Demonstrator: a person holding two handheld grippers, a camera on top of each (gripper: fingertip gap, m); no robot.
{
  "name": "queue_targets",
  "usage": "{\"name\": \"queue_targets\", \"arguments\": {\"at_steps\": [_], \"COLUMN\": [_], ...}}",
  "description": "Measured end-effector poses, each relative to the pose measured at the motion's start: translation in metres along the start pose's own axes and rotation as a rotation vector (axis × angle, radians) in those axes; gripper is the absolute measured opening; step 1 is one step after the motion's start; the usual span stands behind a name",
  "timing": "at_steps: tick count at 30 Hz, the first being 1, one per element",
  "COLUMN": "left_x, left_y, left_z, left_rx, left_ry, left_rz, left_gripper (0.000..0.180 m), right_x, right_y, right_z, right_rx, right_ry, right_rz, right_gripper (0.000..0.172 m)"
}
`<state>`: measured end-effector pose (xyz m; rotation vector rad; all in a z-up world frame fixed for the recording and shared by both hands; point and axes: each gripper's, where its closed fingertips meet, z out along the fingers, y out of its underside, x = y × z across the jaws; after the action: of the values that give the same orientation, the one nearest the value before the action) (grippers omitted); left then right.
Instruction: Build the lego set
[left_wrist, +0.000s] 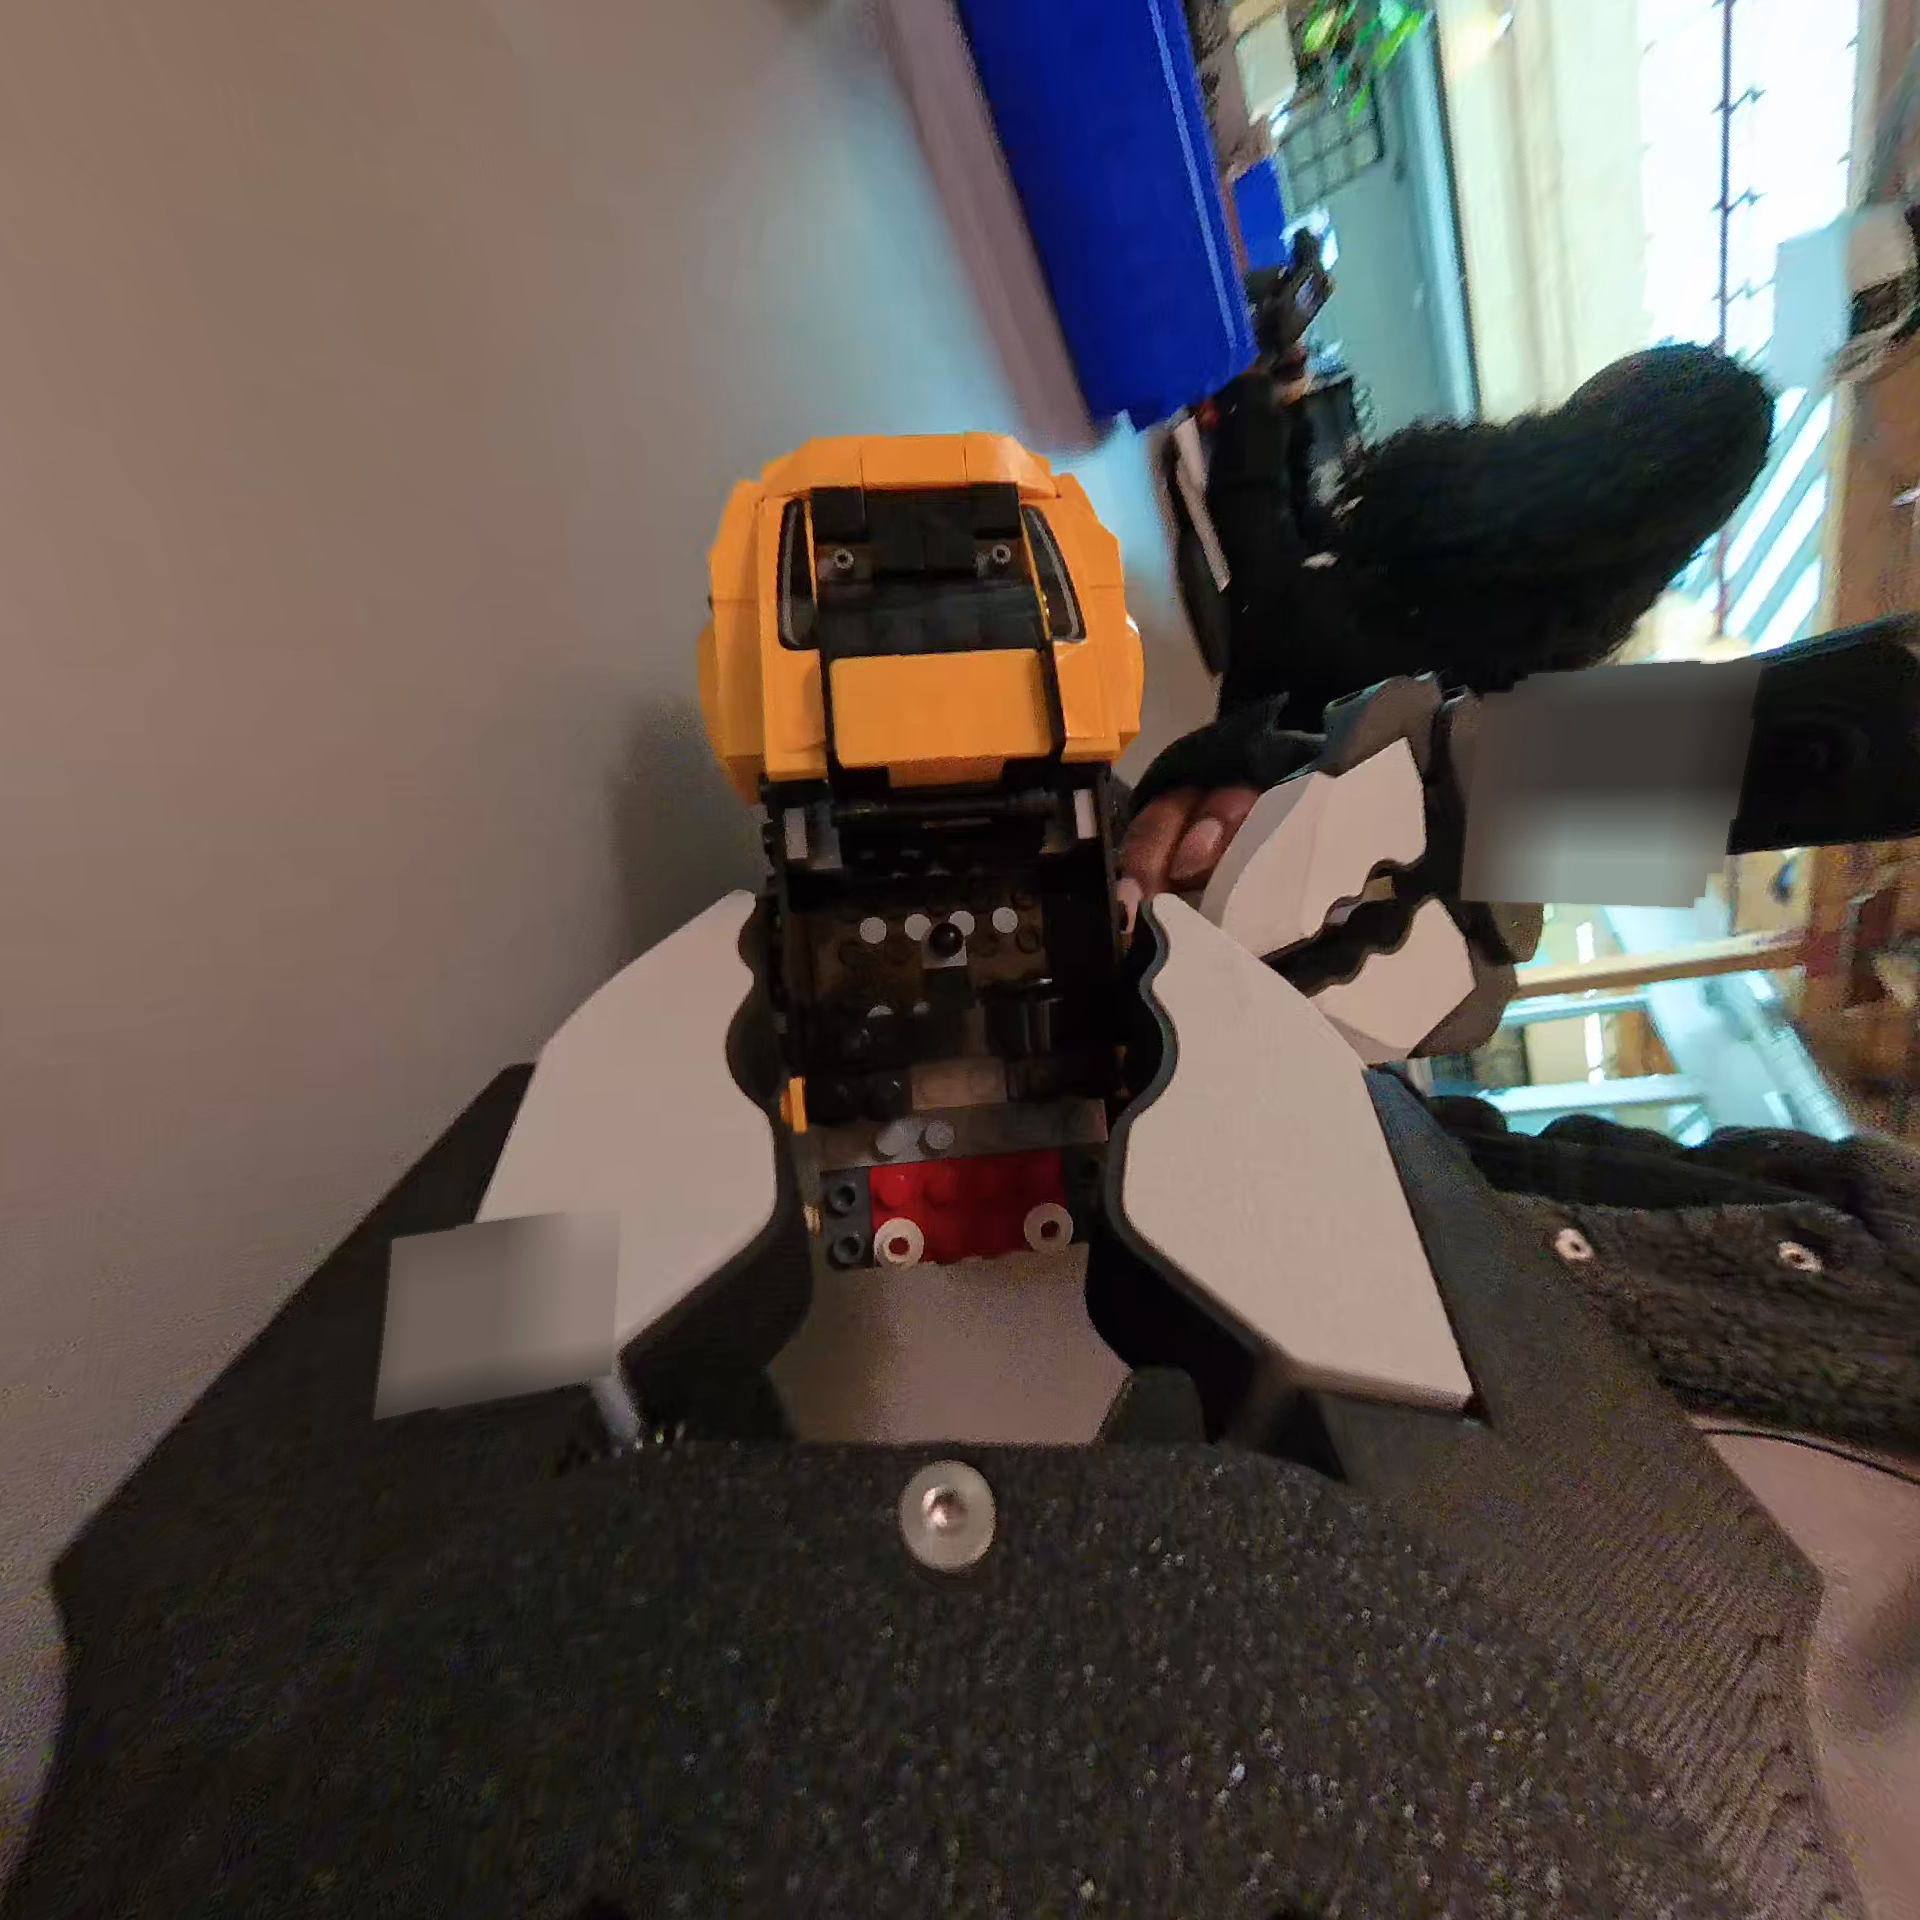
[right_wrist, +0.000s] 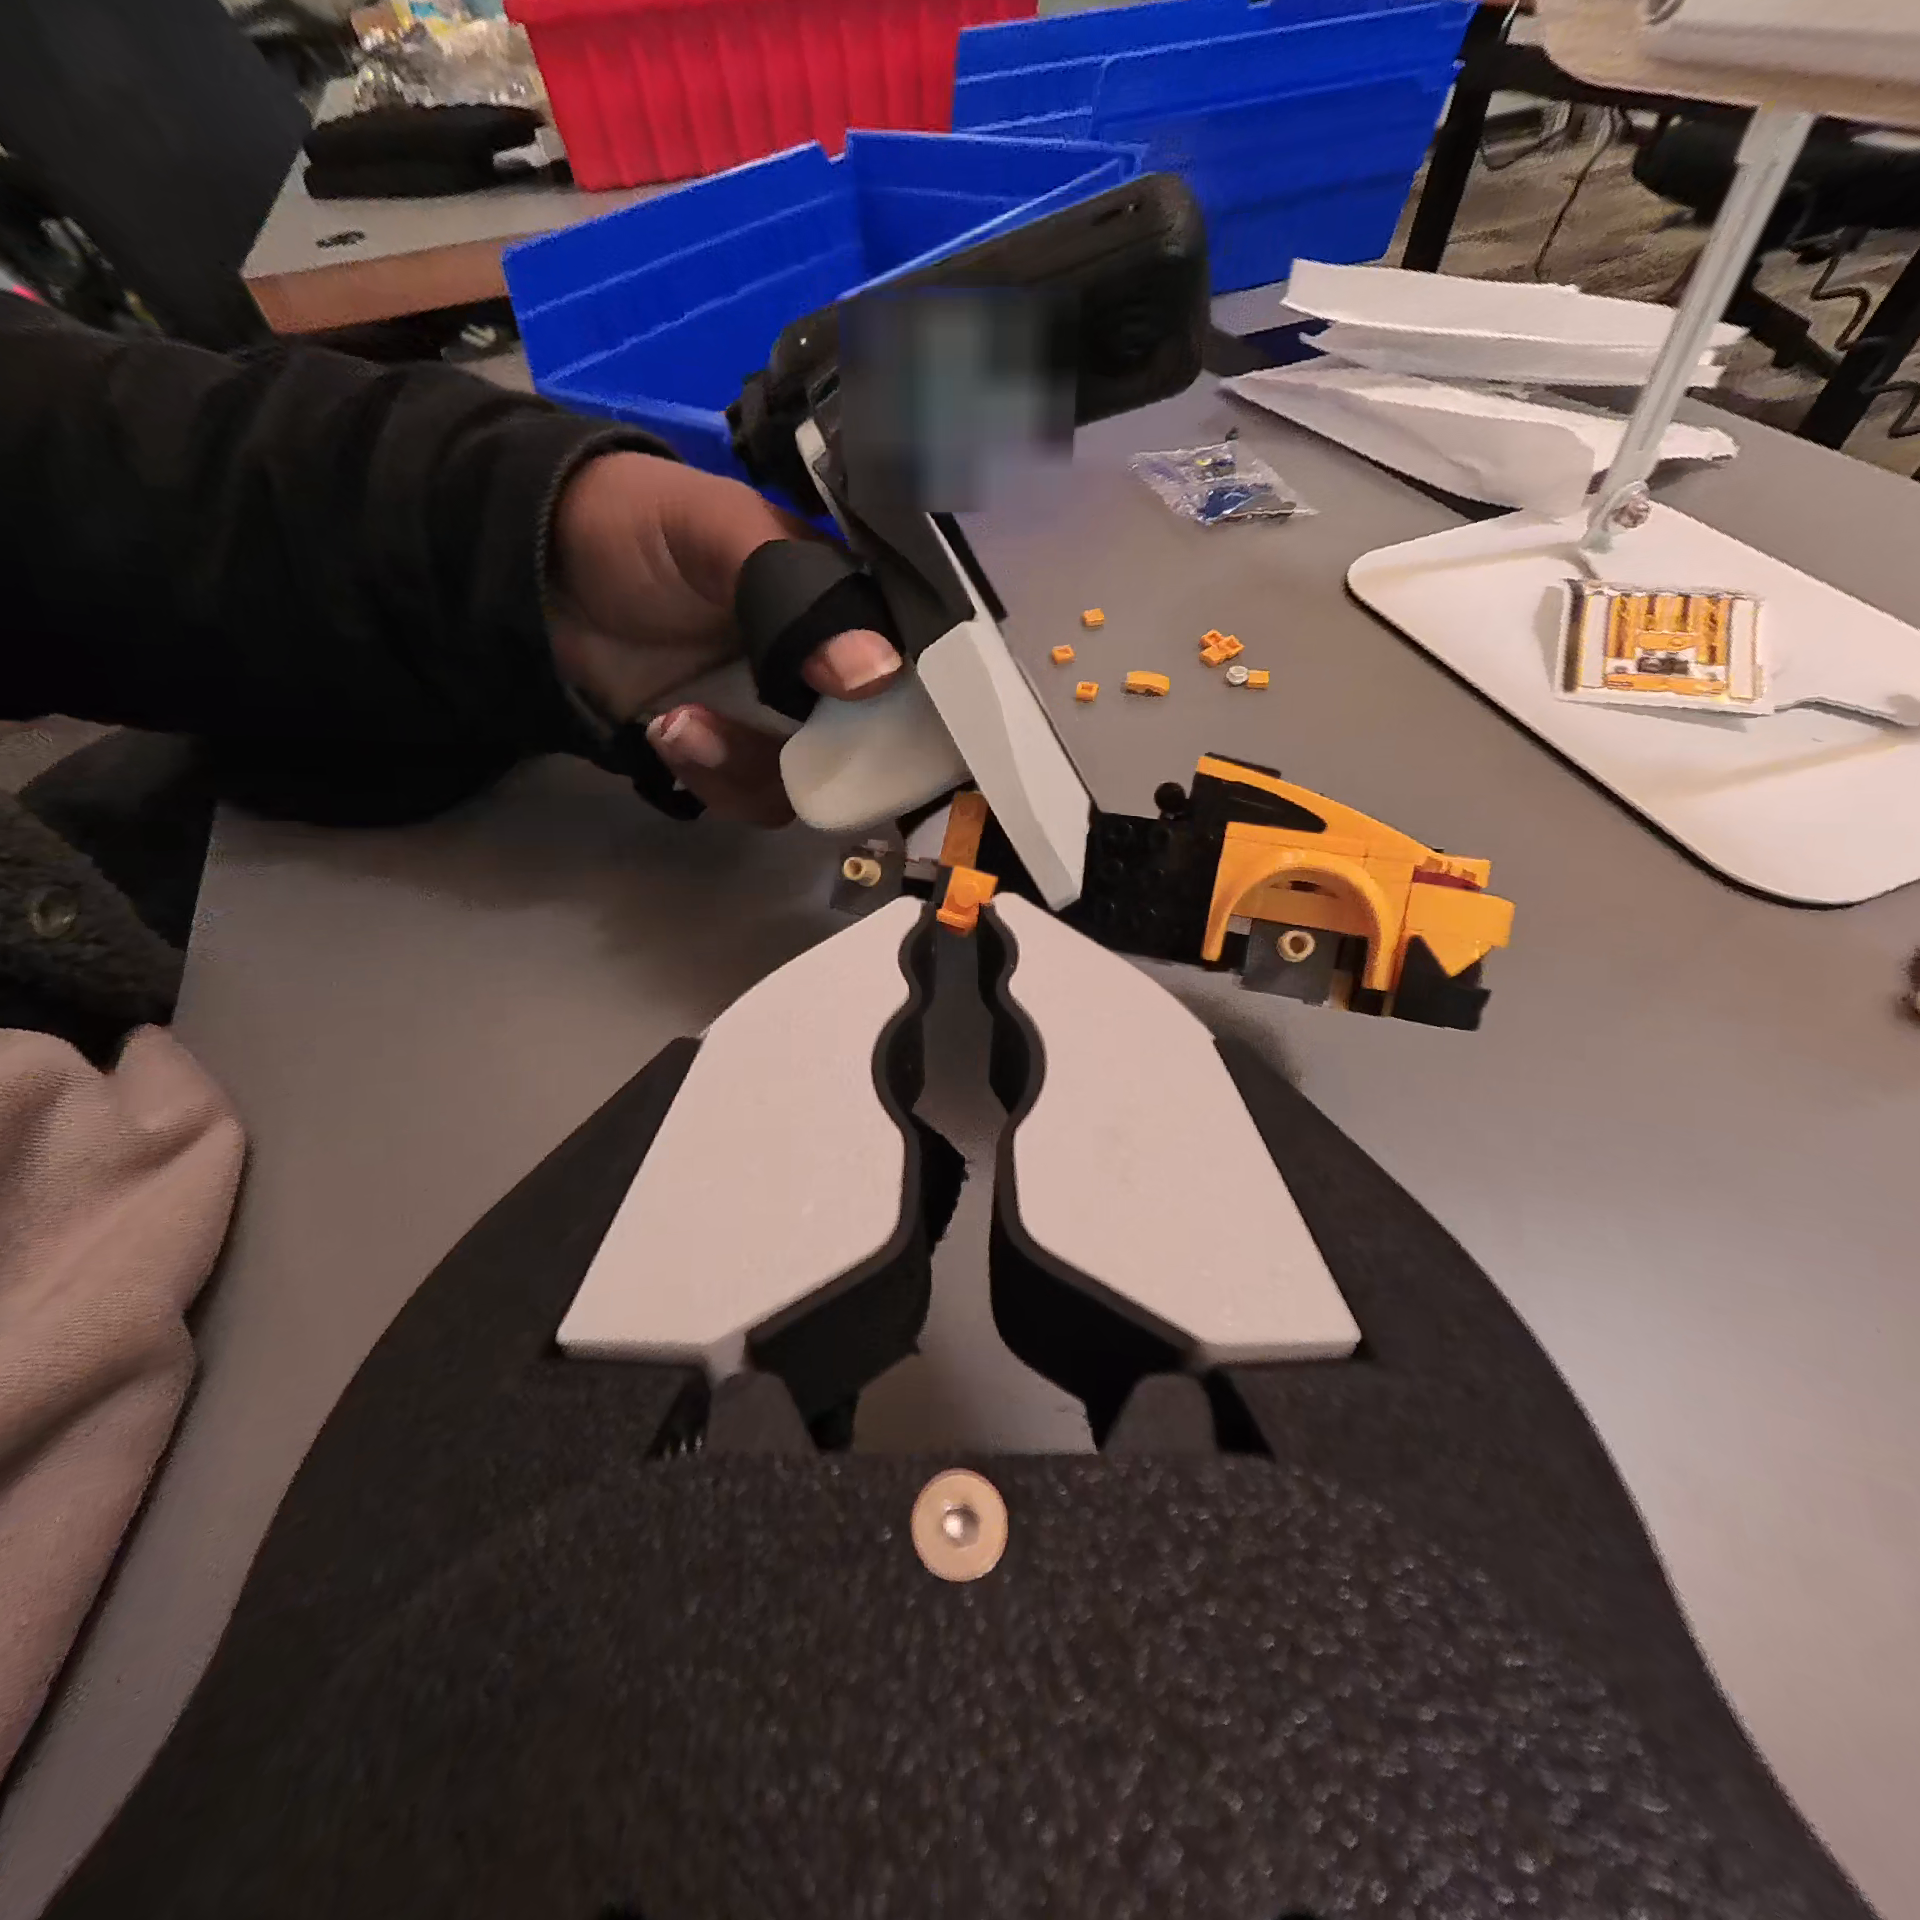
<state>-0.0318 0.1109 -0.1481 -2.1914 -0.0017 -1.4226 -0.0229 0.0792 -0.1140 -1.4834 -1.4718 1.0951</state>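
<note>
The person's left hand (right_wrist: 665, 623), far left of the brick-built car (right_wrist: 1299, 894), grips the left gripper (left_wrist: 940, 935) by its handle. That gripper's jaws are clamped across the car's open black middle: both pads (left_wrist: 753, 997) press on the side walls, and the car looks lifted clear of the grey table (right_wrist: 1558, 1195), tilted, a shadow under it. My read is that the hold is there to steady the body and offer its open end to the other tool.

Just left of the car's orange wheel arch, at the bare end of the chassis, comes the right gripper (right_wrist: 961, 914). Its jaws stand almost together, pinching a small orange brick piece (right_wrist: 964, 902) at the very fingertips. The piece sits right at an orange strip on the car's side; whether it touches, I cannot tell. A tip pinch probably leaves most of the piece free.

Behind the car lie loose orange bricks (right_wrist: 1153, 665) within easy reach, and beyond them blue bins (right_wrist: 727, 281). Right of the car stands a white stand base (right_wrist: 1507, 790) with a printed orange-and-white packet (right_wrist: 1662, 644), and behind that a small clear bag (right_wrist: 1216, 483).
</note>
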Motion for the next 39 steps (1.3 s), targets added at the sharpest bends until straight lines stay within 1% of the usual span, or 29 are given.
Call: {"name": "queue_targets", "arguments": {"at_steps": [4,9,15,24,29,36,39], "left_x": [0.005,0.005,0.007,0.007,0.004,-0.002,-0.007], "left_y": [0.003,0.004,0.005,0.005,0.008,0.013,0.014], "left_z": [0.001,0.002,0.002,0.0,0.001,0.004,0.005], "left_rx": [0.078,0.126,0.13,0.132,0.125,0.116,0.116], "left_ry": [0.026,0.048,0.094,0.098,0.077,-0.024,-0.097], "left_rz": [-0.041,-0.075,-0.109,-0.105,-0.095,-0.015,0.05], "left_gripper": [0.064,0.064,0.065,0.065,0.064,0.064,0.064], "right_x": [-0.007,-0.007,-0.009,-0.011,-0.012,-0.012,-0.011], "right_y": [0.001,0.002,0.005,0.01,0.013,0.026,0.033], "right_z": [0.005,0.007,0.011,0.011,0.012,0.011,0.012], "right_rx": [-0.074,-0.166,-0.256,-0.373,-0.418,-0.541,-0.587], "right_ry": [-0.015,-0.009,-0.002,-0.002,-0.002,0.018,0.053], "right_rz": [-0.019,-0.059,-0.115,-0.171,-0.19,-0.222,-0.261], "right_gripper": [0.007,0.007,0.007,0.007,0.007,0.007,0.007]}}
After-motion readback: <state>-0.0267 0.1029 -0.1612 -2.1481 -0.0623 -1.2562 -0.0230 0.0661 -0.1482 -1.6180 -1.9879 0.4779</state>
